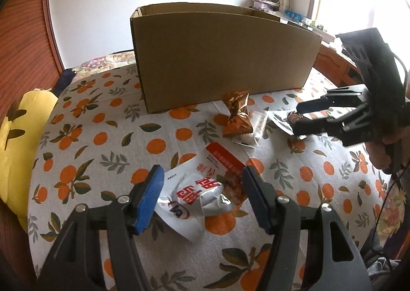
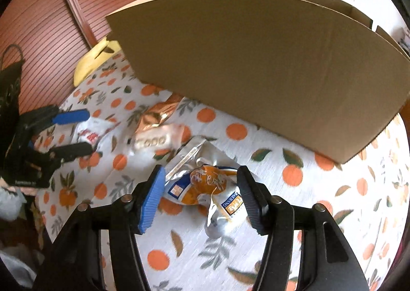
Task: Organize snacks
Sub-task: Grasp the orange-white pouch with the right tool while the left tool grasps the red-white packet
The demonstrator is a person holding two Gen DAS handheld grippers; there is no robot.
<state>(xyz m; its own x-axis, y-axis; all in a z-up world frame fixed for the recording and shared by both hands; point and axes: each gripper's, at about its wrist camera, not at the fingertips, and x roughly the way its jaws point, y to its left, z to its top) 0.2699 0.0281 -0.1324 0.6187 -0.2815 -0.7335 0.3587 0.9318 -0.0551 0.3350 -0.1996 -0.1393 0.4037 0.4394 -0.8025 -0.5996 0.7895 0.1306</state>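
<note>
My left gripper (image 1: 202,183) is open around a white and red snack bag (image 1: 202,188) on the orange-print cloth; the pads stand on either side, apart from it. My right gripper (image 2: 201,183) is open around a silver and orange snack pouch (image 2: 205,188). In the left wrist view the right gripper (image 1: 297,119) shows at the right with the pouch (image 1: 282,119) between its jaws. A brown foil snack (image 1: 237,116) and a small clear-wrapped snack (image 1: 253,129) lie in front of the open cardboard box (image 1: 225,55). The box (image 2: 256,65) stands just behind the pouch.
A yellow plush cushion (image 1: 15,150) lies at the bed's left edge beside a wooden slatted door (image 1: 23,42). A wooden desk (image 1: 333,65) stands behind the box at the right. The left gripper (image 2: 74,132) shows at the left of the right wrist view.
</note>
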